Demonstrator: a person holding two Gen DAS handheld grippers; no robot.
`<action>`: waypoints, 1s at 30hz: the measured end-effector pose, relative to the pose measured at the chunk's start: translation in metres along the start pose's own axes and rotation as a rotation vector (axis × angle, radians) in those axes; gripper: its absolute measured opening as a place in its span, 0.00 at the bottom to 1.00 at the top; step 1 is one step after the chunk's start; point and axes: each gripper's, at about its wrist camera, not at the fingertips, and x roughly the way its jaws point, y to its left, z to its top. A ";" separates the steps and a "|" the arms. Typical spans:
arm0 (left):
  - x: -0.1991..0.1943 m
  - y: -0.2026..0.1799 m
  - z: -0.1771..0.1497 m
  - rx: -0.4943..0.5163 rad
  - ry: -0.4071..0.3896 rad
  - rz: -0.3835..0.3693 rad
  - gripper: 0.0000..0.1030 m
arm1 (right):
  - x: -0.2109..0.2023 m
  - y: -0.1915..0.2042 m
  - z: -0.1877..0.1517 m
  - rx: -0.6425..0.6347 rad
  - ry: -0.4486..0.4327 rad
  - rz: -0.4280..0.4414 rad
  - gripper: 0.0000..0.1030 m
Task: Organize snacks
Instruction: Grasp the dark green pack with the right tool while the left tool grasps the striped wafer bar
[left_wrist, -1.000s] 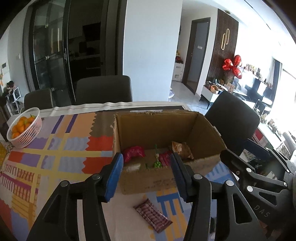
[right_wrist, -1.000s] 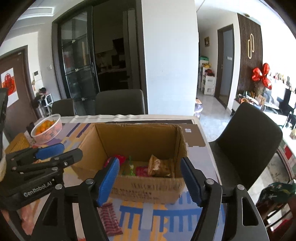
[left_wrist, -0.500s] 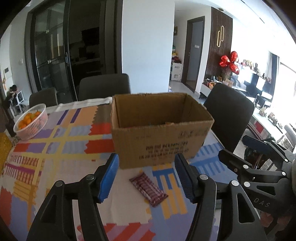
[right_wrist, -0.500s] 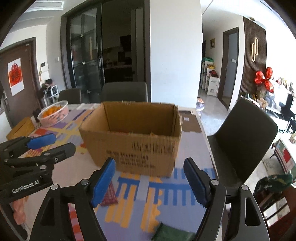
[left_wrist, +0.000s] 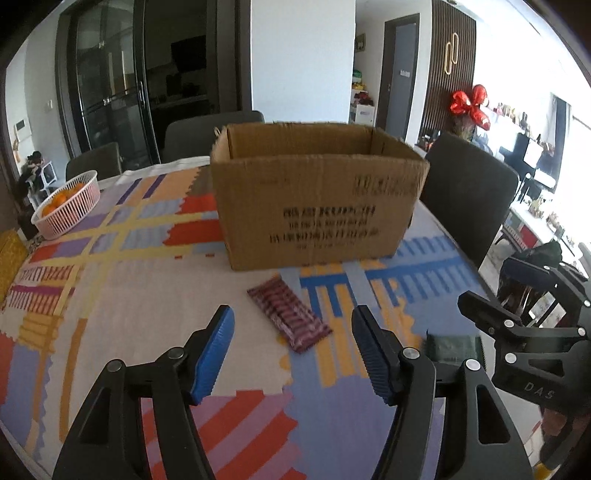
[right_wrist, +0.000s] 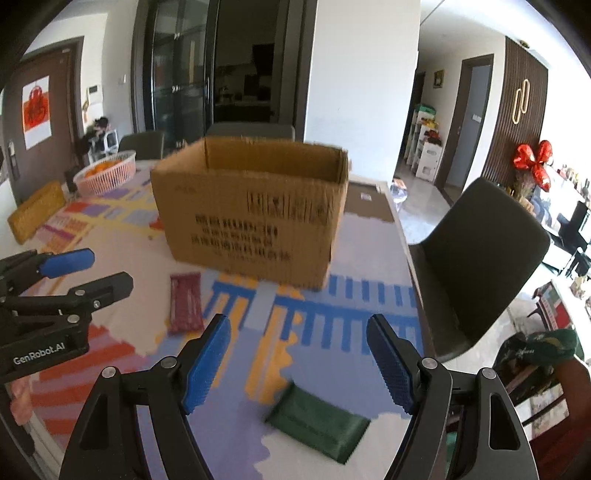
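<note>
I have pulled both tools back and down from over the cardboard box (left_wrist: 317, 195): a second ago I was looking into it from above at the snacks already lying inside, and now I see only its printed front wall and nothing of its contents. My left tool (left_wrist: 291, 354) hangs low over the counter (left_wrist: 122, 317) with its blue pads spread wide and nothing between them, and the dark red striped snack packet (left_wrist: 288, 314) lies flat just ahead of it, between the tool and the box, apart from both. My right tool (right_wrist: 299, 362) is likewise spread and empty, and the green snack packet (right_wrist: 319, 421) has come into view right beneath it, flat near the counter's near edge. I judge that the box run is over and I am lining up the next pickups: two packets are still outside the box, each roughly in front of one tool. The pink basket of oranges (left_wrist: 68, 206) sits well off to the left, untouched by either tool.
</note>
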 end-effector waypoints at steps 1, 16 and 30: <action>0.002 -0.002 -0.004 0.003 0.007 0.002 0.65 | 0.002 -0.002 -0.004 0.000 0.013 0.005 0.74; 0.023 -0.038 -0.049 0.005 0.157 -0.048 0.65 | 0.029 -0.011 -0.055 -0.106 0.219 0.083 0.74; 0.039 -0.054 -0.053 0.030 0.215 -0.053 0.65 | 0.058 -0.002 -0.066 -0.375 0.335 0.086 0.74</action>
